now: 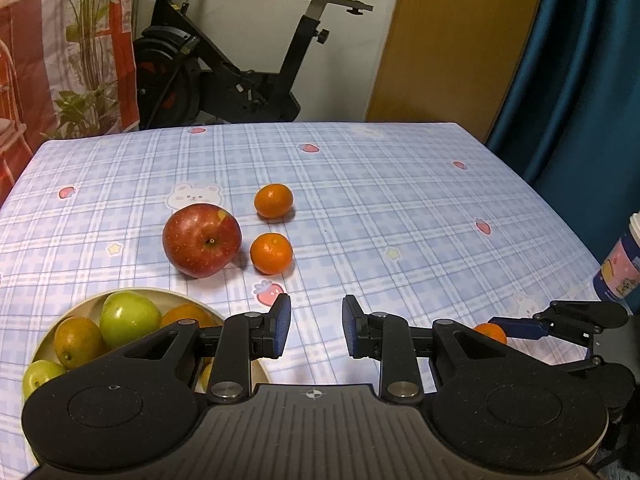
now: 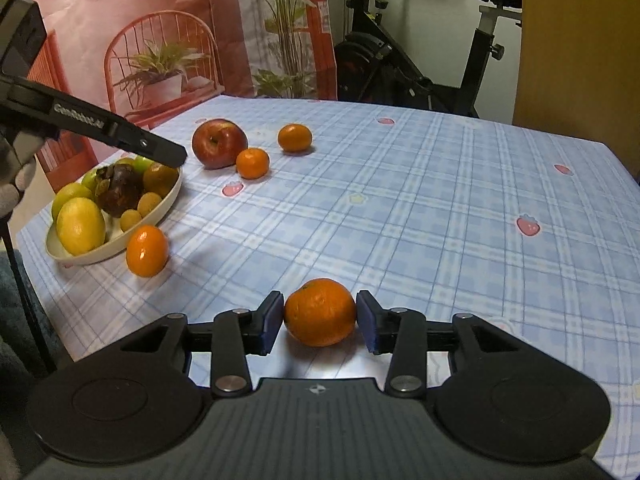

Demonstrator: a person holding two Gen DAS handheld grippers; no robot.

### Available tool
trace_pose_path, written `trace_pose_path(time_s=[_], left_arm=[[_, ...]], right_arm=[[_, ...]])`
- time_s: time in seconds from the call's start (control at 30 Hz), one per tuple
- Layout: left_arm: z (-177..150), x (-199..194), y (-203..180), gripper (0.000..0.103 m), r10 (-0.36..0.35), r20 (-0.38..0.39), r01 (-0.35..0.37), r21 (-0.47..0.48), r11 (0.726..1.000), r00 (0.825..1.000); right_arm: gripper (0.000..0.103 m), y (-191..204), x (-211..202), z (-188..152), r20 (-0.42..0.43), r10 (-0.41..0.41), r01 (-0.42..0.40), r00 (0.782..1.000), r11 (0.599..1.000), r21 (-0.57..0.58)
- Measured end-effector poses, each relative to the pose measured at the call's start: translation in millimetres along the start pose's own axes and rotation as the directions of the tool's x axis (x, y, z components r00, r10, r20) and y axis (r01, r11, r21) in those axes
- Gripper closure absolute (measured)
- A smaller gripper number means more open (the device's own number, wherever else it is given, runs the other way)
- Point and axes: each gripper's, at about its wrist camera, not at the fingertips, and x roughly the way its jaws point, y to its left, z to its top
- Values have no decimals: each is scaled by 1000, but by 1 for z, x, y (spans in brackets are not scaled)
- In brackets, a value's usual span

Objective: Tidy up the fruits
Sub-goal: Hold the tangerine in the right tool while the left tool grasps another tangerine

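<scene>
On the table (image 2: 440, 200), checked cloth, exercise bike (image 2: 420, 60) behind the far edge. Bowl (image 2: 92, 258) sits at the near-left corner, loaded with yellow, green and dark fruit. Left gripper (image 1: 316, 320) hangs just beside the bowl, over bare cloth; pads sit a narrow gap apart with nothing between them. Right gripper (image 2: 320, 312) is low at the near edge, well apart from the bowl, pads against both sides of an orange (image 2: 320, 312) that looks to be resting on the cloth. Apple (image 2: 219, 143) lies loose past the bowl, toward the far-left side. Cup (image 1: 620, 268) stands at the right edge. Another orange (image 2: 147, 251) lies just beside the bowl's near rim, outside it. Two small oranges stay loose by the apple: one (image 2: 252, 163) just beside it, the other (image 2: 295, 137) a little further right.
</scene>
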Motion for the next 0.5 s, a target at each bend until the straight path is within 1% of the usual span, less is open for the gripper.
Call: trace_pose_path(time_s=[0.1, 0.33, 0.43, 0.5], left_arm=[[3, 7, -2, 72, 27, 5, -27, 5, 1000, 1000], [17, 28, -6, 72, 90, 35, -91, 34, 995, 995], [19, 37, -6, 72, 104, 50, -105, 29, 994, 993], [21, 43, -8, 72, 109, 54, -111, 47, 993, 993]], right_arm=[[61, -2, 4, 2, 14, -2, 2, 1000, 1000, -3], [61, -9, -1, 3, 55, 10, -12, 998, 999, 36], [61, -12, -4, 3, 66, 16, -20, 998, 998, 55], [61, -13, -4, 3, 72, 21, -25, 997, 998, 60]])
